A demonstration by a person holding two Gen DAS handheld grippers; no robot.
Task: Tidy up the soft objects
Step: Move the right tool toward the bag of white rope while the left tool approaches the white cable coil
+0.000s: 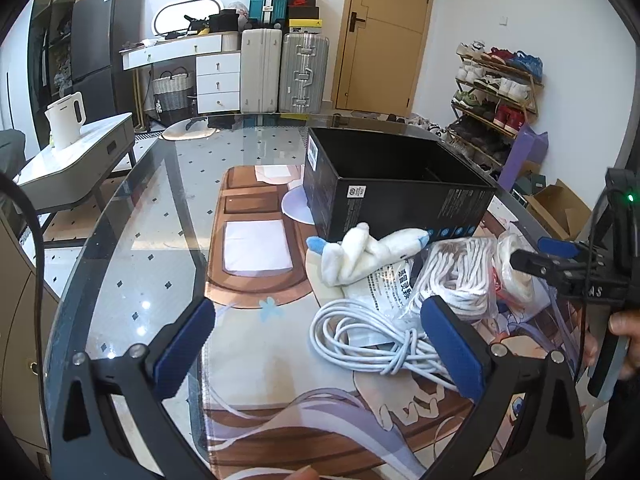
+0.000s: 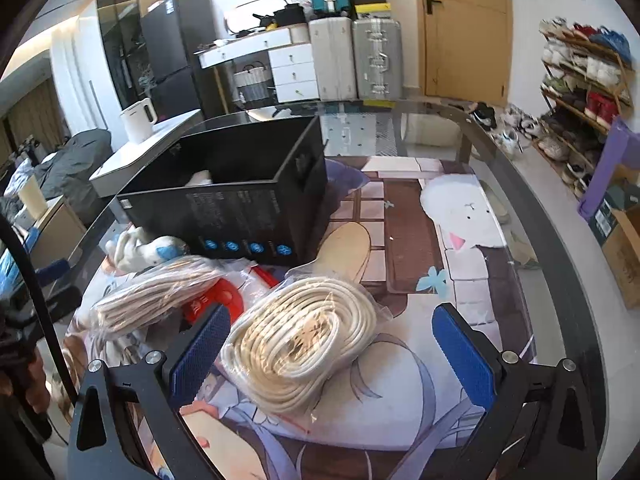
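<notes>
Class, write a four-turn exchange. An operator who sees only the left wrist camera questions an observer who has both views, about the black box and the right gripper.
Operator: In my left wrist view the black box looks dark inside. Is anything in it?
Observer: Yes. The right wrist view shows a white item lying inside it, though I cannot tell what it is.
Operator: I see the right gripper only from the side. Is it open?
Observer: It is open. A bagged coil of cord lies between its wide jaws, not gripped.
</notes>
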